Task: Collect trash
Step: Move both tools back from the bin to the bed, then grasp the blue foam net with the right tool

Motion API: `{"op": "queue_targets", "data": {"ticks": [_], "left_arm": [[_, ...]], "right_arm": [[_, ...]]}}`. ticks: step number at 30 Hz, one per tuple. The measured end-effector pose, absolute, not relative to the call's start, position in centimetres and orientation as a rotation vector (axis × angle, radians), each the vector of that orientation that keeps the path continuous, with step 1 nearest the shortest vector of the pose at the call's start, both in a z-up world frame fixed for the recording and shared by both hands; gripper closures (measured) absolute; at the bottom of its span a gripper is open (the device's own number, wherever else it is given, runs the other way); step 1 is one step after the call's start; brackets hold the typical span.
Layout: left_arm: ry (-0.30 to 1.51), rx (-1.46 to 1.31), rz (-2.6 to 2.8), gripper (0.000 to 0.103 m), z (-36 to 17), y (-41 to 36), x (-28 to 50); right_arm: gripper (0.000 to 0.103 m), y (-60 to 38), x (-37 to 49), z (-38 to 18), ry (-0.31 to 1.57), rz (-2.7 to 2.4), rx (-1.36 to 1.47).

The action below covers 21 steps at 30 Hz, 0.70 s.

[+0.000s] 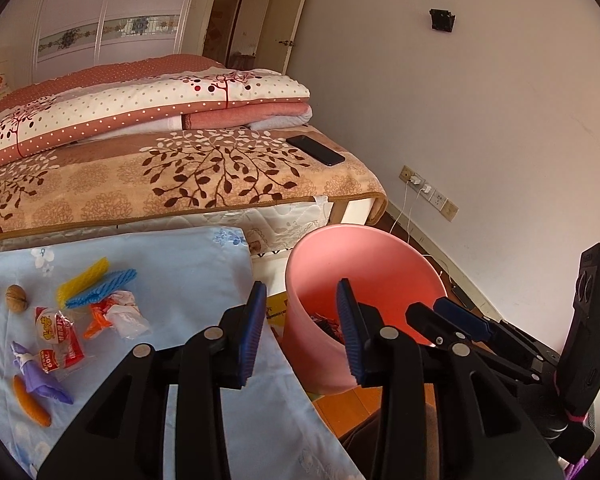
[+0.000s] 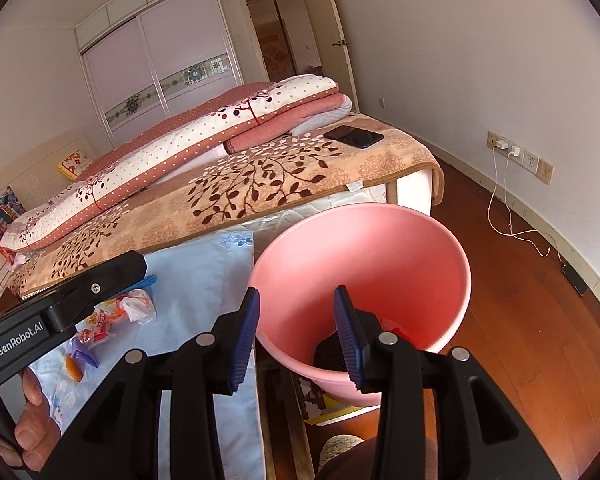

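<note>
A pink bin [image 1: 364, 272] [image 2: 364, 264] stands on the floor beside a table with a light blue cloth [image 1: 172, 272] [image 2: 196, 280]; dark wrappers lie at its bottom [image 2: 332, 354]. My left gripper [image 1: 302, 332] is open and empty, over the cloth's right edge and the bin's near rim. My right gripper [image 2: 296, 334] is open and empty, over the bin's near rim; it shows in the left wrist view [image 1: 440, 316] above the bin. On the cloth lie crumpled wrappers [image 1: 120, 312], snack packets [image 1: 56, 336], yellow and blue pieces [image 1: 96, 284], a purple wrapper [image 1: 40, 376], an orange piece [image 1: 30, 402] and two walnuts [image 1: 2, 298].
A bed with a leaf-patterned blanket [image 1: 180, 184] and folded quilts stands behind the table; a black phone [image 1: 316, 150] lies on it. Chargers and cables hang from wall sockets [image 2: 516, 156] over the wooden floor [image 2: 520, 280]. A yellow item [image 2: 332, 410] lies under the bin.
</note>
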<state>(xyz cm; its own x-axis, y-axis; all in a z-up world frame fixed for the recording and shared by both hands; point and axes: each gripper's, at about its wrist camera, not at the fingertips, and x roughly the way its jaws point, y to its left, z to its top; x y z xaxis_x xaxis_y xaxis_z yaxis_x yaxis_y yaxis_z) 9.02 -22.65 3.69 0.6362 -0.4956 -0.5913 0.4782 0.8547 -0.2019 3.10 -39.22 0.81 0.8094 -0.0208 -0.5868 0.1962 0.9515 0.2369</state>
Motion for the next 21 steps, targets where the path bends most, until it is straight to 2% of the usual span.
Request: {"op": "queue_targets", "data": {"ticks": [21], "left_arm": [[0.615, -0.035, -0.296, 0.066, 3.2, -7.7, 6.9]], "right_arm": [[0.065, -26.7, 4.3, 1.8, 0.658, 0.05, 0.164]]}}
